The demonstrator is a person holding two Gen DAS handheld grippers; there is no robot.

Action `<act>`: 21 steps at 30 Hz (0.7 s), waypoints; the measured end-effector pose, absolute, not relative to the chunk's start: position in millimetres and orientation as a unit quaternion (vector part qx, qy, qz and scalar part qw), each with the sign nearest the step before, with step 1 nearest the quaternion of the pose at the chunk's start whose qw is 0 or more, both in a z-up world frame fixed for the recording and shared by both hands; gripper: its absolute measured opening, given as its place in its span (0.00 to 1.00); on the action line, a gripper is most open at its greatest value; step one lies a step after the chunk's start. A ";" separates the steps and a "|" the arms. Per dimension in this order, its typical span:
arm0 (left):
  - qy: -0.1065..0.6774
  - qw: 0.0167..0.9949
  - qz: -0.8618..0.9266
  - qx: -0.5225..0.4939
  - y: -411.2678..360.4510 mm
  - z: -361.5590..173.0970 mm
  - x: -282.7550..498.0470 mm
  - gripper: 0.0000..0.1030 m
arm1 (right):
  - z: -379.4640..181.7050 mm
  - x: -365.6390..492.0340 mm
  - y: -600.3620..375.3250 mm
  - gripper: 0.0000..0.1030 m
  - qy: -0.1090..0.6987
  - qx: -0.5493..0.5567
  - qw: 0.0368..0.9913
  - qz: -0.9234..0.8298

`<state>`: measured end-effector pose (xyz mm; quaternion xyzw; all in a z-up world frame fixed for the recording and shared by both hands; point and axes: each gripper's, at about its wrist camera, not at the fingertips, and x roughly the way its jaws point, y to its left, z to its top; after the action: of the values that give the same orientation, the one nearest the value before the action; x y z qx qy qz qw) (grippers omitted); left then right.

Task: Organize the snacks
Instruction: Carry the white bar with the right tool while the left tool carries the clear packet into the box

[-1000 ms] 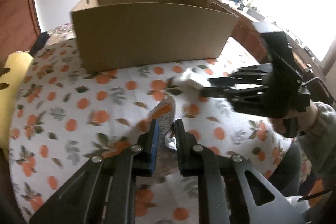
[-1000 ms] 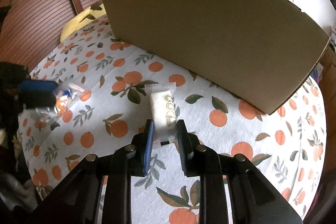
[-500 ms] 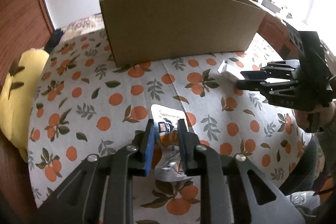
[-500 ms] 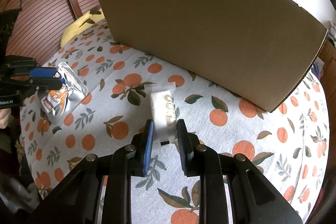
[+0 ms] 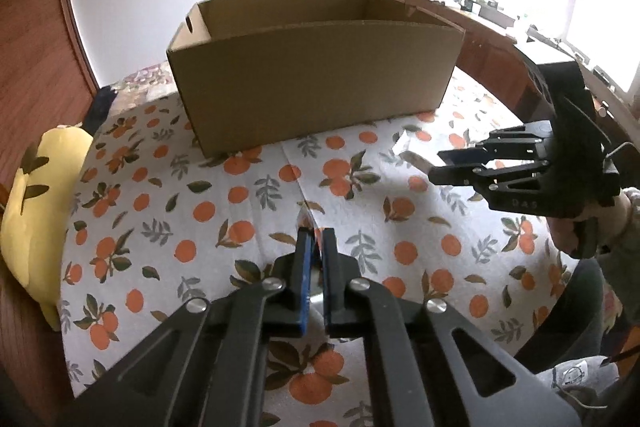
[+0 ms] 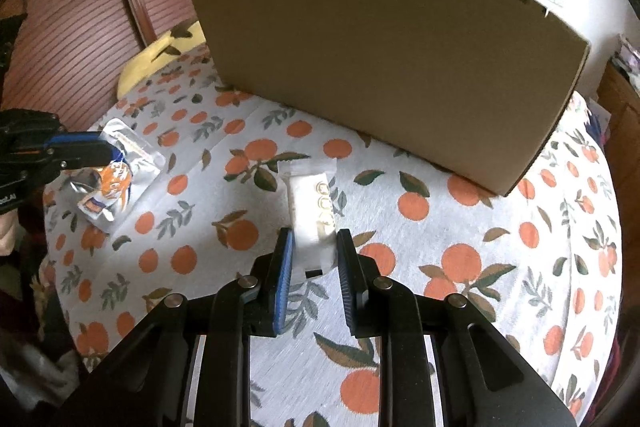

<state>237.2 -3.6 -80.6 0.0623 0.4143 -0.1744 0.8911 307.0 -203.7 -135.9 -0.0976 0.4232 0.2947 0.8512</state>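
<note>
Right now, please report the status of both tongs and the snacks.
Left tongs shut on silver pouch. Right tongs straddle white bar, grip unclear. Cardboard box ahead, open, unobstructed.
</note>
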 end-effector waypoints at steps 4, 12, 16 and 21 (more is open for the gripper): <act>0.403 0.896 -0.177 0.063 -5.9 -70.7 235.6 0.01 | -123.8 301.2 -207.2 0.19 0.413 -0.093 0.857 0.293; 0.364 0.913 -0.176 0.054 -7.4 -29.1 243.8 0.01 | -89.1 292.6 -217.4 0.19 0.385 -0.078 0.873 0.288; 0.340 0.923 -0.174 0.050 -7.1 -3.8 255.6 0.01 | -66.1 290.6 -223.7 0.19 0.370 -0.072 0.881 0.286; 0.318 0.931 -0.172 0.053 -8.8 18.3 271.9 0.01 | -40.0 294.3 -234.7 0.19 0.355 -0.061 0.891 0.277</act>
<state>271.9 -8.8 18.3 0.0527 0.3181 -0.1715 0.9309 294.3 -234.7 -40.0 -0.0613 0.3554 0.2767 0.8907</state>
